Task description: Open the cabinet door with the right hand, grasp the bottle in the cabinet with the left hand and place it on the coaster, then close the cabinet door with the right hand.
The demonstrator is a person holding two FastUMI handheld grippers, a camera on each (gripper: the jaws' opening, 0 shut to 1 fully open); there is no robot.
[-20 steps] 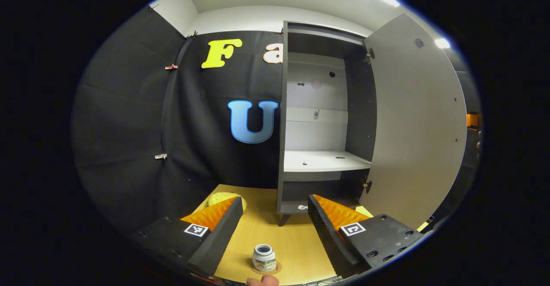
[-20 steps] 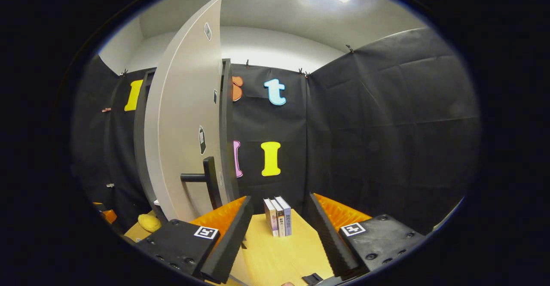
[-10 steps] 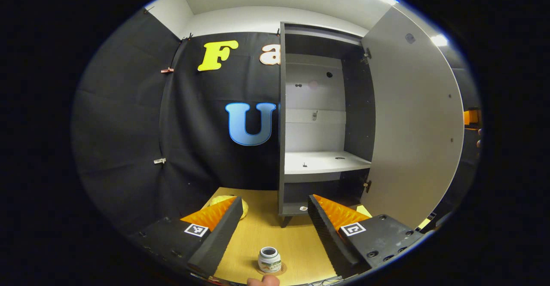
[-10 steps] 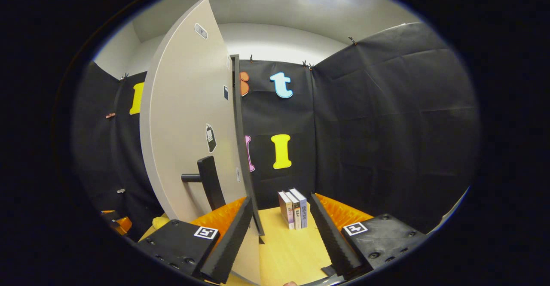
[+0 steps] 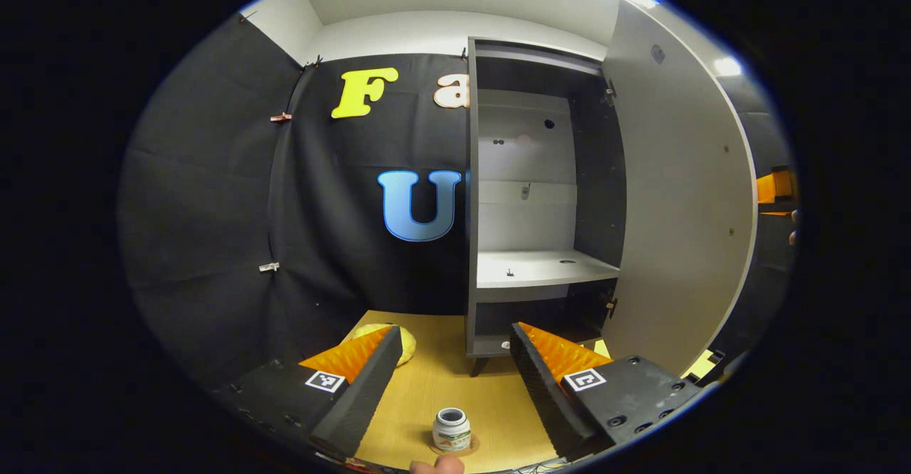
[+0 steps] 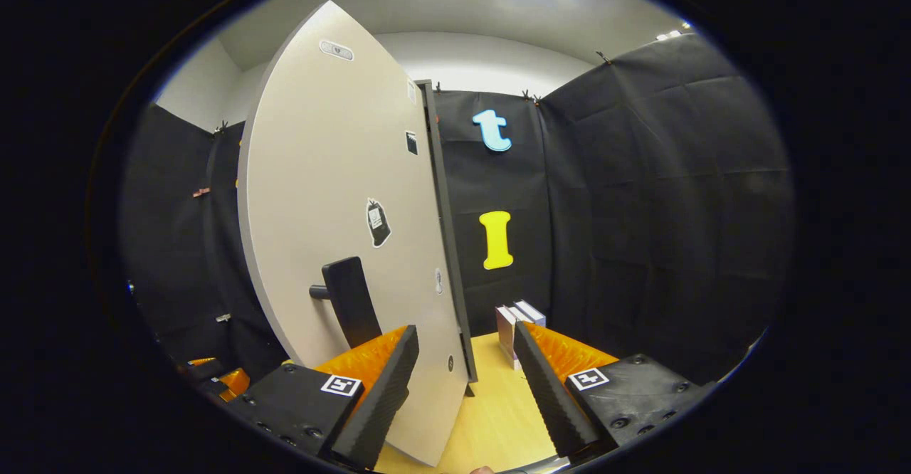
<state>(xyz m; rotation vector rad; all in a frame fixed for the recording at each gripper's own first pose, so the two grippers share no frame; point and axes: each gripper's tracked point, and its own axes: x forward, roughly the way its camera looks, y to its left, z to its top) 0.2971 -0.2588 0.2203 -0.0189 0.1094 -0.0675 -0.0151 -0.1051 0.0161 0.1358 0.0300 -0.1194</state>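
Bottle [image 5: 452, 428] on coaster [image 5: 466, 448], before cabinet [image 5: 530, 275]

In the left gripper view, the coaster [image 5: 455, 448] is mostly hidden under the bottle [image 5: 451, 429], close in between the fingers of the left tongs [image 5: 450, 360]. A fingertip [image 5: 435, 465] is cut off by the bottom edge. The yellow thing [image 5: 393, 339] is half hidden behind the left finger. Far off on the right, the other tongs [image 5: 774, 189] are cut off by the edge.

In the right gripper view, the books [image 6: 518, 317] are partly hidden behind the right finger of the right tongs [image 6: 466, 364]. The stickers [image 6: 376, 221] on the cabinet door [image 6: 334, 196] are too small to read.
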